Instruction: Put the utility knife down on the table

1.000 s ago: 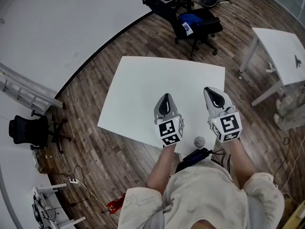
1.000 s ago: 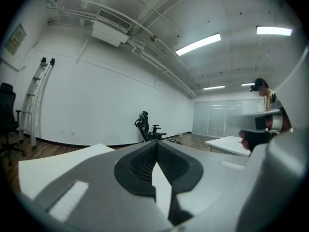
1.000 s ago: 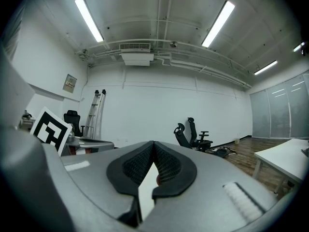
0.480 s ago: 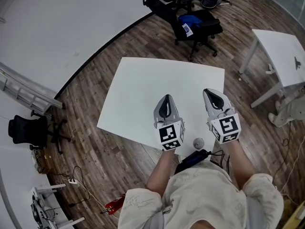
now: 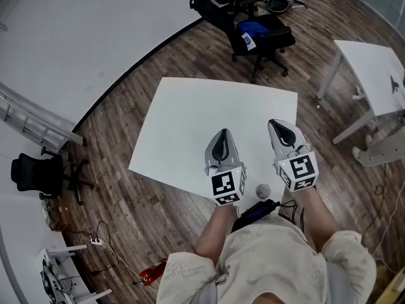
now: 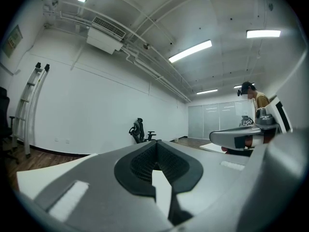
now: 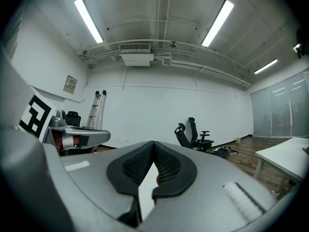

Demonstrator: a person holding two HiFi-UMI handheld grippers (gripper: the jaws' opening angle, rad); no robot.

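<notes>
Your left gripper (image 5: 221, 135) and right gripper (image 5: 282, 127) hang side by side over the near part of the white table (image 5: 190, 116). Both have their jaws closed tip to tip. Neither clamps anything you can make out, though a reddish sliver (image 7: 156, 180) behind the right pads is too small to name. The utility knife cannot be picked out in any view. One dark blue-black thing (image 5: 256, 210) at your waist is half hidden, and whether it is the knife cannot be told. One grey ball (image 5: 263, 190) sits beside it. There is a second table (image 5: 373, 62) and three office chairs (image 5: 258, 29).

No word, brand or number can be read. The wall plaque (image 7: 70, 83) and the white tag (image 5: 249, 38) on the office chair (image 5: 218, 8) are too small. The left gripper (image 5: 221, 132) and right gripper (image 5: 277, 123) carry only square patterns.
</notes>
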